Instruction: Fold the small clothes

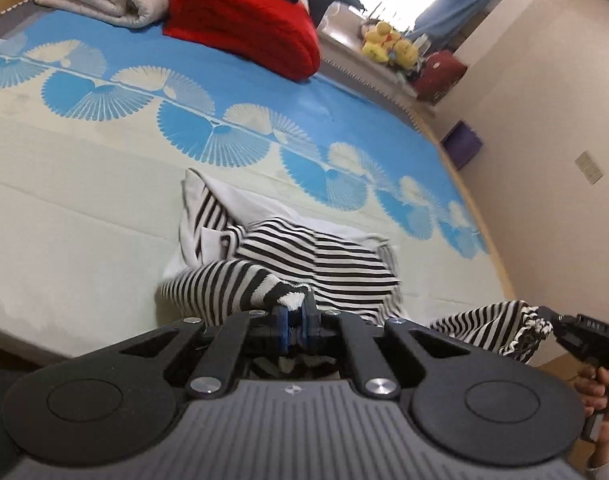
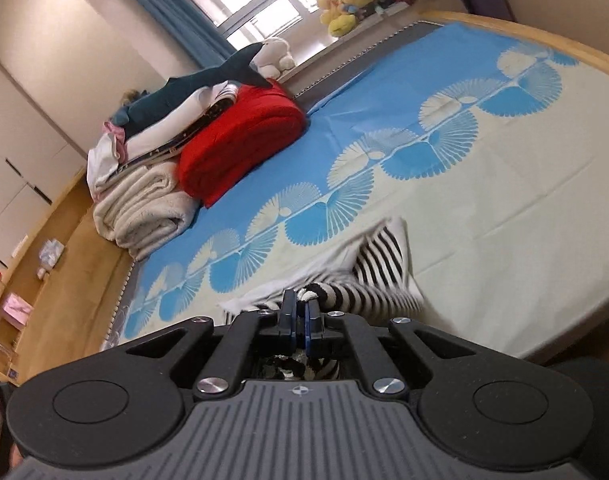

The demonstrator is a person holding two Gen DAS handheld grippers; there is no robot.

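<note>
Hanging between both tools, striped garment (image 1: pixel 328 264) pinched at each tip

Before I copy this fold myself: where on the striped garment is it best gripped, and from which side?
Grip the striped garment at two edge points, coming from the near edge of the bed. The left gripper and right gripper are each shut on a bunched hem there, so the limp cloth hangs between them.

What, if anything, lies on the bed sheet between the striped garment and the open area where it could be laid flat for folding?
Nothing visible does. Both the left gripper and right gripper already pinch the striped garment, and the bed sheet around it is bare; the red blanket sits far off.
</note>
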